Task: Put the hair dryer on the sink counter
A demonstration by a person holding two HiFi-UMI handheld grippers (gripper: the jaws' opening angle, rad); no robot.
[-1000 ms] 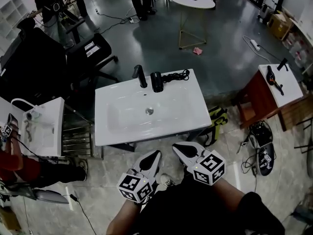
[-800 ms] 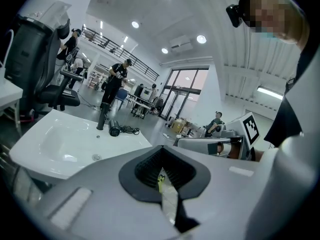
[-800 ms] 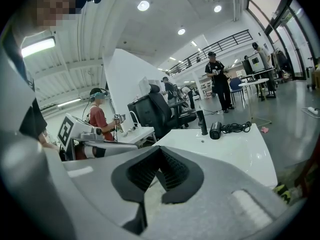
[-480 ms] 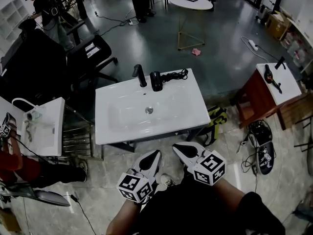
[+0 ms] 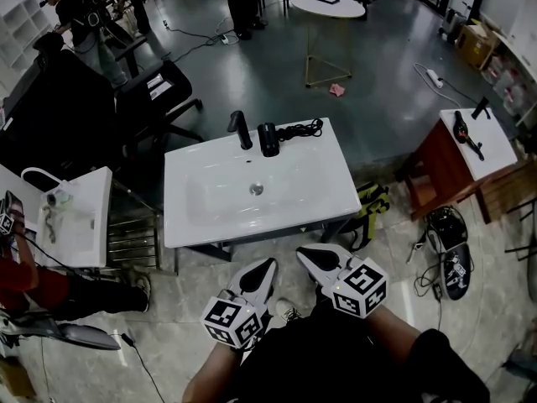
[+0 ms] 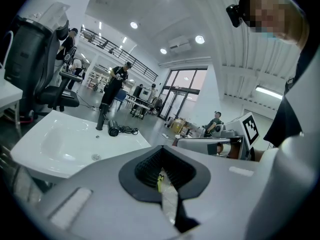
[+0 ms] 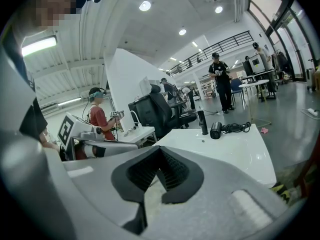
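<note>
Left gripper [image 5: 267, 265] first: its white pointed jaws are pressed together, dark ribbed pads meeting, nothing gripped between them. Right gripper [image 5: 304, 253], same story: jaws closed tight, empty. Both sit low and close in front of the person's body, tips aimed forward at the near edge of the white rectangular ceramic sink counter [image 5: 252, 232]. They stop short of it and touch nothing.

And the black barrel-shaped hair dryer [image 5: 268, 139]? Already up there! It lies on the flat back strip of the counter, beyond the basin. It is just beside the black upright faucet [image 5: 241, 129], on that faucet's right, and its black coiled cord [image 5: 302, 129] trails off to the right along the back edge. By the look of it, the task's goal is met as things lie.

Now the geometry that matters if either tool goes in. The dryer lies straight ahead, across the full depth of the basin from both tips and well apart from them. Its long axis runs roughly front to back, with one round end facing the person, as the right gripper view shows. Which hand is nearer? Almost a dead heat. The left tip lines up a shade more directly below it in the head view, but the faucet crowds that side. I'd judge the right has the cleaner lane, cord permitting.
</note>
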